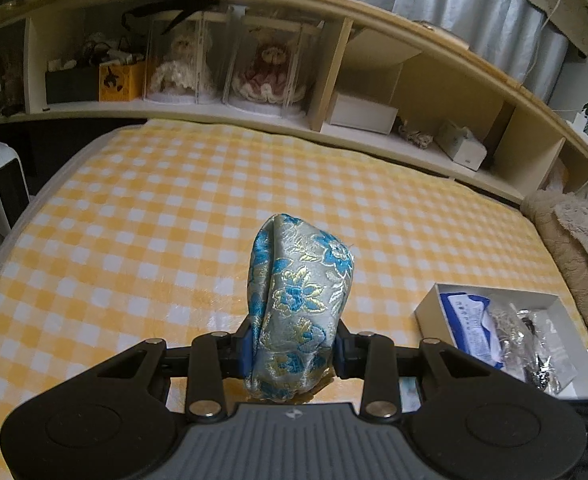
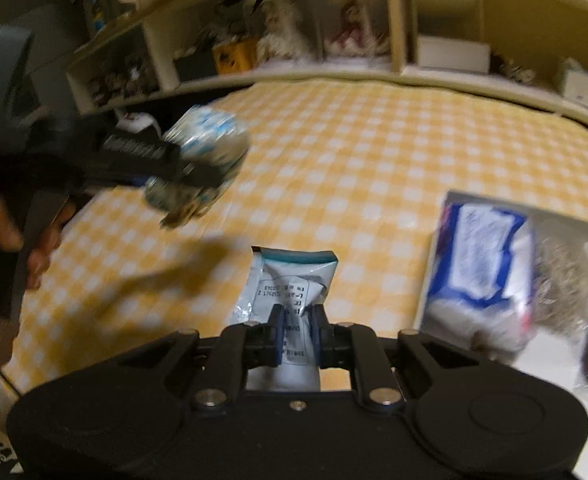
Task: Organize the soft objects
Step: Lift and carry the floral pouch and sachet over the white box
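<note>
1. My left gripper (image 1: 291, 354) pinches a blue-flowered brocade pouch (image 1: 298, 304); its pads press both sides, and the pouch hangs clear above the yellow checked bedcover (image 1: 153, 208).
2. My right gripper (image 2: 297, 330) is clamped on a white plastic packet (image 2: 289, 280), which crumples between the pads.
3. A white box (image 1: 430, 300) sits near the bedcover's right edge, holding a blue-and-white packet (image 1: 470, 320) and clear bags.
4. A shelf unit (image 1: 334, 76) runs along the far edge, holding two dolls in clear cases.
</note>
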Motion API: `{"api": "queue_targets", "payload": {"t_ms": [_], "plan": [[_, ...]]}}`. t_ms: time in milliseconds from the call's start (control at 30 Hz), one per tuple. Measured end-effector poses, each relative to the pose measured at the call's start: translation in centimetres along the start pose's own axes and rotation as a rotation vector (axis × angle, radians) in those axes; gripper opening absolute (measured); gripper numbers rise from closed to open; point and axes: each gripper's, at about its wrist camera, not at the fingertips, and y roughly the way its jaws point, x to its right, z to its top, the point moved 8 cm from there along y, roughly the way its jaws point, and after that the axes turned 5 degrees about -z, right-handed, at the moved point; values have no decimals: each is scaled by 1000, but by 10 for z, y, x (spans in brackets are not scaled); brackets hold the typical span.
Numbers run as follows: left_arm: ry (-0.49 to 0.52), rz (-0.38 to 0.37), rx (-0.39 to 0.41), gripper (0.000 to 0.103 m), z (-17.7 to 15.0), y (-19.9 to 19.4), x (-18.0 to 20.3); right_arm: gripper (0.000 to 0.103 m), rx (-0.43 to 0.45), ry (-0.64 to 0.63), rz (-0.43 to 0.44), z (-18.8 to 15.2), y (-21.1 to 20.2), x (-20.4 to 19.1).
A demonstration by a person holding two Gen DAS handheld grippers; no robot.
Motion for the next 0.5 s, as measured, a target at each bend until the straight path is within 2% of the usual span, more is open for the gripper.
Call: {"api": "queue_targets", "payload": {"t_ms": [500], "plan": [[27,-19,67,38,-5,-44,33,14,135,80,-55,25,-47,51]]}}
